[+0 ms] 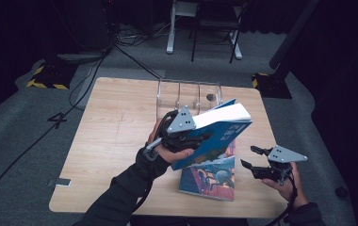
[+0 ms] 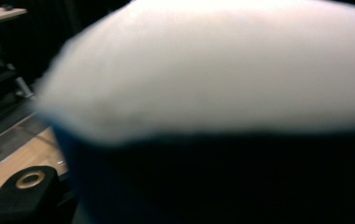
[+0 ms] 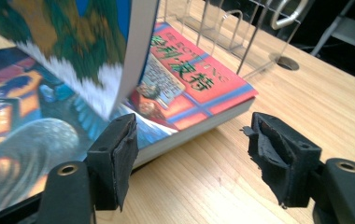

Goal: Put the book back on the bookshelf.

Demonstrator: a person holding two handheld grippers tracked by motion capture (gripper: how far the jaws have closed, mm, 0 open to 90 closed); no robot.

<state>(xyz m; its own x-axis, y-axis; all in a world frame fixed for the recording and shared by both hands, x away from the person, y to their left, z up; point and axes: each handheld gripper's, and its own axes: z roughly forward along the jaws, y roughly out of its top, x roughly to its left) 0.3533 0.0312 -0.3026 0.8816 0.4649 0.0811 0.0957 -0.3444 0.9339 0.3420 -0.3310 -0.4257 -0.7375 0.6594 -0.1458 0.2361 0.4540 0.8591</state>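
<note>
My left gripper (image 1: 199,136) is shut on a blue book (image 1: 217,134), held lifted and tilted over the middle of the table. In the left gripper view the book's white page block (image 2: 213,70) is blurred and very close. A red-covered book (image 3: 189,79) and a blue-and-orange cover (image 1: 210,176) lie flat on the table beneath it; I cannot tell whether they are stacked or side by side. My right gripper (image 1: 248,156) stands open just right of them. In the right gripper view (image 3: 192,135) the flat book's page edge lies ahead of the jaws, with the pads apart from it.
A clear acrylic book rack (image 1: 189,96) stands at the back of the wooden table (image 1: 116,141). The table has a round cable hole (image 3: 287,63) near the rack. Chairs and cables sit on the floor beyond the far edge.
</note>
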